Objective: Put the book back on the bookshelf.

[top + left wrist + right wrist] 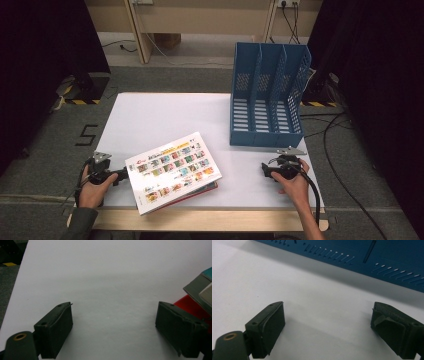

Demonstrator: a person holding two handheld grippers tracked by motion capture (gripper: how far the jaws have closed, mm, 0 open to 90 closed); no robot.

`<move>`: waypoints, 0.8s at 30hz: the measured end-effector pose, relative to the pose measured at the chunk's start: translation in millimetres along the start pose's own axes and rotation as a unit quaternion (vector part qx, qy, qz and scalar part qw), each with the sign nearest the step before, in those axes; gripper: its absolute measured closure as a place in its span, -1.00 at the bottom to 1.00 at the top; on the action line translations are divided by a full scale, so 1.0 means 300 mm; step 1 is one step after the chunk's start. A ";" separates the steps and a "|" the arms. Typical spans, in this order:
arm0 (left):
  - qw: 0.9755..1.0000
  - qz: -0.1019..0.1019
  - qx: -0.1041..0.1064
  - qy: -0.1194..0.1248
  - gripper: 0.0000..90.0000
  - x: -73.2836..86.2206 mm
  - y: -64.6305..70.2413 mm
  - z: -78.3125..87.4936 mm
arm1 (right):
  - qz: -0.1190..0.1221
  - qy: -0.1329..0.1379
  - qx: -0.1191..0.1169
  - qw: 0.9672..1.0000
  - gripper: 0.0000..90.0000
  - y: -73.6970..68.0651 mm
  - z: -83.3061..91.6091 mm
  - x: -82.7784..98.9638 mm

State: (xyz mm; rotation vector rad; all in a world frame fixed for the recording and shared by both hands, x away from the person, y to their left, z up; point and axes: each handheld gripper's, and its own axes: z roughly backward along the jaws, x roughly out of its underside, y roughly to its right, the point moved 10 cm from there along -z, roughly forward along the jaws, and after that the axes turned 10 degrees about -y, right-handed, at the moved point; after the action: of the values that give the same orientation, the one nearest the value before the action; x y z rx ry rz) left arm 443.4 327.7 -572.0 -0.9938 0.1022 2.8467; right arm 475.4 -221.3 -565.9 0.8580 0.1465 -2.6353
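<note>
A stack of books (pixel 172 170), topped by a white cover printed with rows of small colour pictures over a red one, lies tilted near the front of the white table (pixel 160 115). My left gripper (pixel 122 175) rests just left of the stack, jaws open and empty. In the left gripper view (pixel 115 312) the stack's corner (pixel 197 290) shows beside the right jaw. A blue three-slot file holder (pixel 267 100) stands upright at the back right. My right gripper (pixel 264 170) lies in front of it, open and empty, with the holder's slotted wall (pixel 362 252) ahead of the gripper (pixel 328 312).
Black cables (pixel 330 150) trail over the grey floor right of the table. A taped number 5 (pixel 86 135) marks the floor at the left. Dark curtains flank both sides. Wooden furniture legs (pixel 142 30) stand behind the table.
</note>
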 end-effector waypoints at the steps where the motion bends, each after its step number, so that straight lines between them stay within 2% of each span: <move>1: 1.000 0.000 0.000 0.000 -0.71 0.000 0.000 0.000 | 0.000 -0.001 0.000 1.000 -0.71 0.000 0.001 0.000; 4: 1.000 0.000 0.000 0.000 -0.71 0.000 0.000 0.000 | 0.001 0.000 0.001 1.000 -0.64 -0.004 0.005 -0.001; 9: 1.000 0.000 0.000 0.000 -0.70 0.000 0.000 0.000 | 0.015 0.002 0.008 1.000 -0.60 -0.008 0.019 -0.004; 14: 1.000 0.009 0.003 0.007 -0.67 0.000 -0.005 0.010 | 0.016 0.023 -0.014 1.000 -0.64 -0.040 0.046 -0.022; 16: 1.000 0.010 0.000 0.007 -0.67 0.003 -0.010 0.014 | 0.025 0.032 -0.027 0.999 -0.65 -0.061 0.056 -0.029; 18: 1.000 0.022 0.001 0.016 -0.67 0.013 -0.018 0.035 | 0.030 0.035 -0.037 0.998 -0.65 -0.084 0.064 -0.034; 21: 0.999 0.041 0.003 0.026 -0.66 0.029 -0.025 0.073 | 0.045 0.042 -0.040 0.997 -0.64 -0.115 0.083 -0.043; 24: 0.999 0.041 0.005 0.033 -0.67 0.039 -0.021 0.102 | 0.045 0.049 -0.066 0.996 -0.61 -0.160 0.105 -0.054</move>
State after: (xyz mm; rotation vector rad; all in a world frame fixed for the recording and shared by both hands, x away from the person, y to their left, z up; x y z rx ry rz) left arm 416.4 338.2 -555.5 -1.1079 0.1682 2.8832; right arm 452.4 -178.4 -531.4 0.9261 0.2977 -2.4696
